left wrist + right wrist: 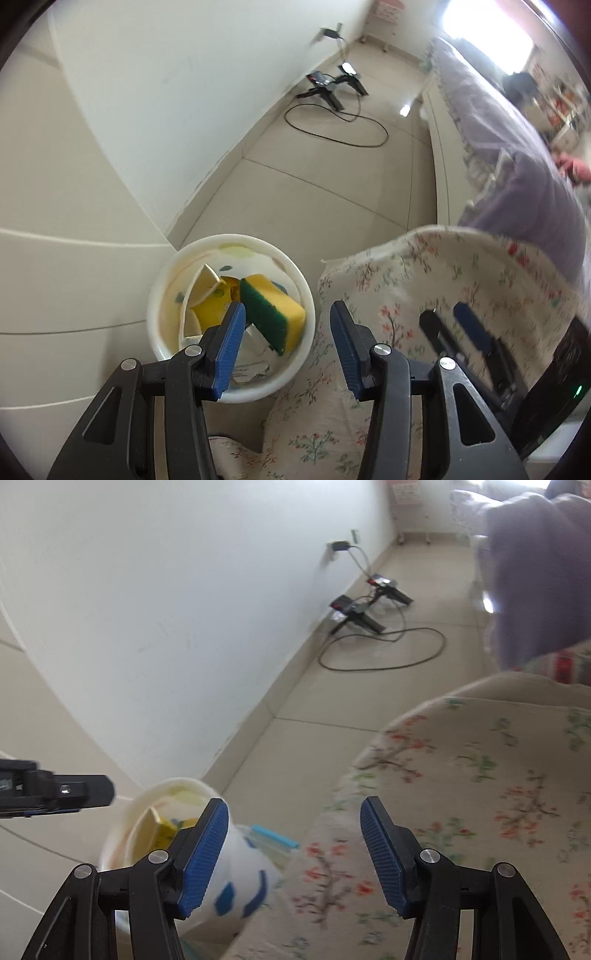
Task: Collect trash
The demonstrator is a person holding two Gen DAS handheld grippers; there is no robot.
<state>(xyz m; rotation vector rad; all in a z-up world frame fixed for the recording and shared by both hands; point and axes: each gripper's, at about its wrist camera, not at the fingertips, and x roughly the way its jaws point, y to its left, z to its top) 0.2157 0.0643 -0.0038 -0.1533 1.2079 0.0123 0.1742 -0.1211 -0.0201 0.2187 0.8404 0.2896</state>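
Ribbed blue jaws, round plastic bin (162, 295) w/ sponge (275, 314)

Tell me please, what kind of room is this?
Most likely a bedroom in a home. A bed with a purple cover runs along one side, a flowered blanket lies in front, and the floor is tiled. A small white bin holding trash stands beside a plain white wall.
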